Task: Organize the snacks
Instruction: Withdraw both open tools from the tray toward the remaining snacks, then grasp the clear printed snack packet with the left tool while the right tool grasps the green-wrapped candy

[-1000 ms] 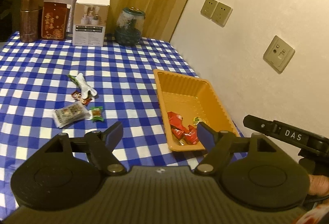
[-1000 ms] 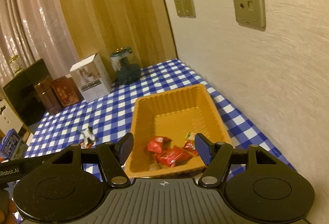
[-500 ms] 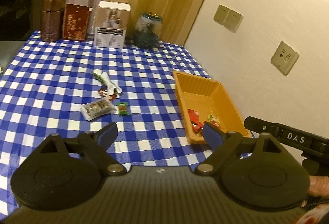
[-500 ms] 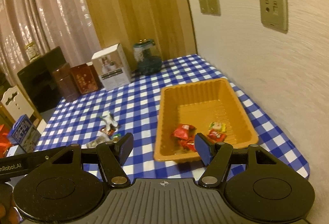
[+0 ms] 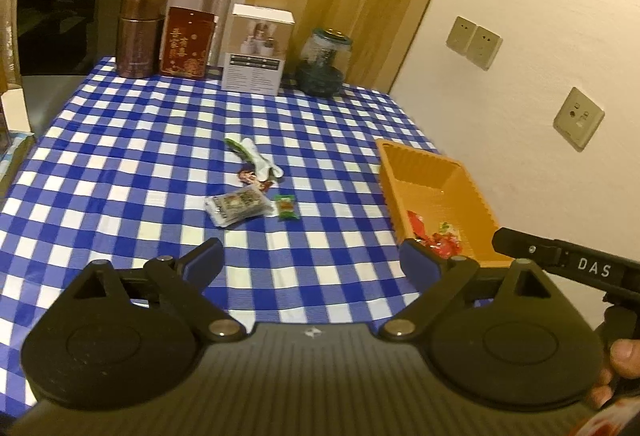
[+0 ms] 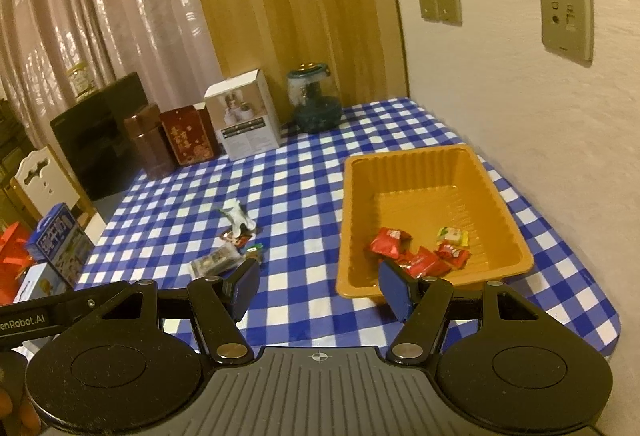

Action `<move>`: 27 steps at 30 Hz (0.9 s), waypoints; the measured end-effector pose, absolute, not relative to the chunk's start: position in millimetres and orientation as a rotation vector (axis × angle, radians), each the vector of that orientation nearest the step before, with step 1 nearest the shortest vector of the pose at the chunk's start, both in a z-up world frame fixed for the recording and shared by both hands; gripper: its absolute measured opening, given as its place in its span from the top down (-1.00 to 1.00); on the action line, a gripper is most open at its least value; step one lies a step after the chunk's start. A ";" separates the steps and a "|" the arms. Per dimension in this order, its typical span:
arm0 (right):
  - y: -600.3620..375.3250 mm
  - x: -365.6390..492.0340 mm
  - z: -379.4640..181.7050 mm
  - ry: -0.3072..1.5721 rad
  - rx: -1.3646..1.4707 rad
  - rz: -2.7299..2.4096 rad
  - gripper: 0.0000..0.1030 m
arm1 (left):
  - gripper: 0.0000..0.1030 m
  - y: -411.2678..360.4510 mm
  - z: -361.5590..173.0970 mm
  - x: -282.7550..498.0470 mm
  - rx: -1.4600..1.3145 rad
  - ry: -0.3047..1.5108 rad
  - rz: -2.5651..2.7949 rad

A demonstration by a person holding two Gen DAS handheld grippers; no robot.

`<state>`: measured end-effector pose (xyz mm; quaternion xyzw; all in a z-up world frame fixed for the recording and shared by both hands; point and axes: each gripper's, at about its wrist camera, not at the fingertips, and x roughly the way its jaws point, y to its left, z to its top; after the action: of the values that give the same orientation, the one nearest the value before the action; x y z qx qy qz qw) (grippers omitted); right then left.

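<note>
An orange tray point(image 5: 440, 188) point(image 6: 420, 204) sits at the table's right, by the wall, holding red packets point(image 6: 390, 240) point(image 5: 436, 240) and a yellow-green candy point(image 6: 452, 236). Loose snacks lie mid-table: a silver packet point(image 5: 238, 210) point(image 6: 216, 260), a green candy point(image 5: 286, 208), a white-and-green wrapper point(image 5: 256, 158) point(image 6: 240, 218) and a small red-brown one point(image 5: 250, 176). My left gripper point(image 5: 310, 256) hovers near the table's front edge, its jaws opening with nothing between them. My right gripper point(image 6: 319, 276) stands open and empty, just short of the tray's near rim.
Along the back edge stand a brown canister point(image 5: 140, 32), a red tin point(image 5: 186, 42), a white box point(image 5: 258, 48) and a glass jar point(image 5: 324, 62). A black appliance point(image 5: 68, 12) sits at the back left. The wall runs along the table's right side.
Both grippers have drawn back from the tray, so more of the checked cloth shows. The left jaws have spread wider. The right jaws keep the same gap.
</note>
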<state>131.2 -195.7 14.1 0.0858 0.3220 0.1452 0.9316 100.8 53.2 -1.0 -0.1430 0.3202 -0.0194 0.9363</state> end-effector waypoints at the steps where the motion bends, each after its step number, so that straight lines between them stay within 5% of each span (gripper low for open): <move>1: -194.7 131.9 13.9 0.660 0.173 0.301 -0.28 | -0.82 56.1 -1.6 99.7 -0.294 0.654 -0.033; 27: -129.1 156.2 -14.8 0.700 0.148 0.392 -0.27 | -0.82 108.9 -30.0 143.1 -0.148 0.719 -0.004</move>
<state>156.2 -129.1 -14.8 0.0719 0.3404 0.1908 0.9179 143.1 108.9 -30.0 -0.0725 0.3513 -0.0019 0.9334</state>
